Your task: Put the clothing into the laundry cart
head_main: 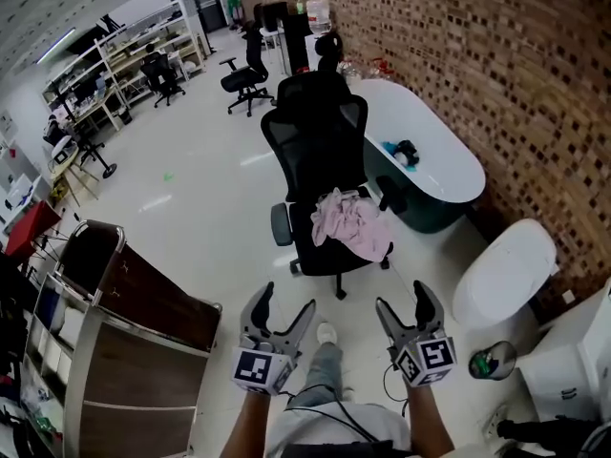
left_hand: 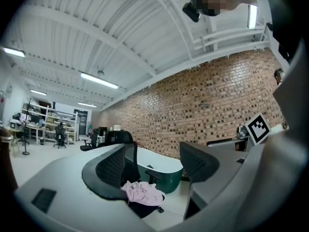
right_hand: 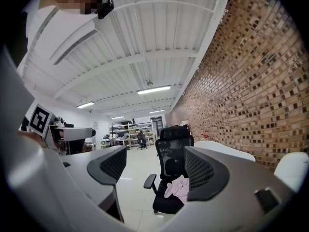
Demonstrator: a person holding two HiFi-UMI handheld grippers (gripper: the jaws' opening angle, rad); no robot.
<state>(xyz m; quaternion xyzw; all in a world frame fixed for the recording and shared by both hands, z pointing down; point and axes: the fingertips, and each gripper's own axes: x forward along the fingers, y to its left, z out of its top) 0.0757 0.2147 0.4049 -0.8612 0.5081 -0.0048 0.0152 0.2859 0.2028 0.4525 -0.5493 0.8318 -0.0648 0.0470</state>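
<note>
One piece of pink clothing [head_main: 351,223] lies crumpled on the seat of a black mesh office chair [head_main: 320,151]. It spreads toward the seat's right edge, beside the armrest. Its folds hide what kind of garment it is. In the left gripper view the gripper's own left jaw covers one edge of it, and in the right gripper view the right jaw hides part of it.

Two grippers are held side by side in front of the person, both well short of the chair. The left gripper [head_main: 286,301] has its jaws spread with nothing between them. The right gripper [head_main: 402,299] also stands spread and empty. The clothing only shows through each gap from far off.

One laundry cart [head_main: 143,370], with brown panels in a metal frame, stands at the lower left, well apart from the chair. The frame edge cuts it off and its inside cannot be seen.

Just right of the chair is one white oval table [head_main: 430,141]. It carries a small blue and black object [head_main: 401,151] too small to name. A white rounded object [head_main: 506,270] by the brick wall [head_main: 535,84] is hard to identify.

At least two more black office chairs [head_main: 243,74] stand far back near the shelves [head_main: 124,65].
</note>
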